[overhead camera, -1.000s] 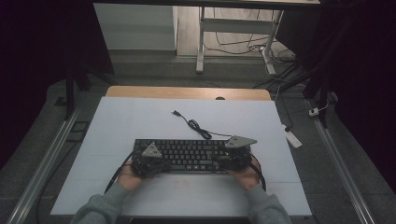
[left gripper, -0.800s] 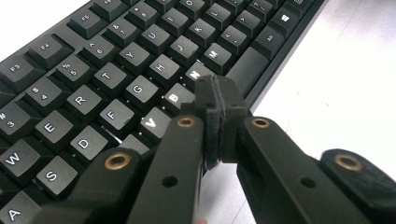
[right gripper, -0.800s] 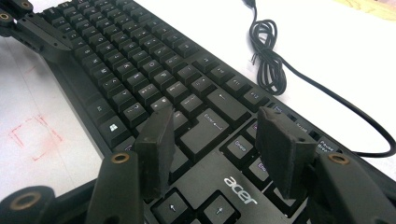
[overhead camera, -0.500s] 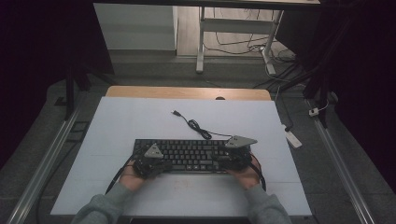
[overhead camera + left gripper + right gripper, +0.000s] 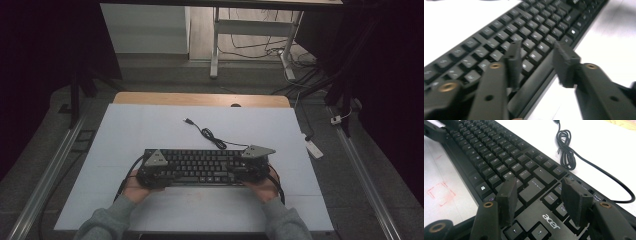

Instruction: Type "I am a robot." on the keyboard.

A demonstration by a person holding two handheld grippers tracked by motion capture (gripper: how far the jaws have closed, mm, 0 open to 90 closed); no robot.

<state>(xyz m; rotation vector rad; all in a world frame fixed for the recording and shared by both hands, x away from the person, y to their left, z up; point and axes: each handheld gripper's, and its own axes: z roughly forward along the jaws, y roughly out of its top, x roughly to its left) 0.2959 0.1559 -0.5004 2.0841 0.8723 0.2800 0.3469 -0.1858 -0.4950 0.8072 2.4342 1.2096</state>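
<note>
The keyboard [image 5: 200,167] lies flat on the white table [image 5: 150,130], near the person's edge, with one gripper at each end; its cable [image 5: 210,136] runs off the far side in a loose coil and ends in a plug lying free on the table.

The left gripper [image 5: 537,62] stands at the keyboard's left end; its jaws have just been opening and now stand about half apart, pressing on nothing. In the left gripper view one jaw hangs over the lower key rows and the other over the front edge, so the front rail and space bar lie between and below them — under the jaws, not gripped.

The right gripper [image 5: 541,195] sits at the right end with its jaws well apart and nothing clamped; in the right gripper view the Enter key and the bare panel with the brand name lie between them, the arrow keys nearest the camera, the coiled cable well beyond the right-hand jaw. A faint red square [image 5: 440,193] is drawn on the table out past the left-hand jaw.

As a judgement: the keyboard looks set down and squared, and the left grip reads as a release; what seems left is to draw both grippers clear — the cable, if it belongs to the job, is untouched.
</note>
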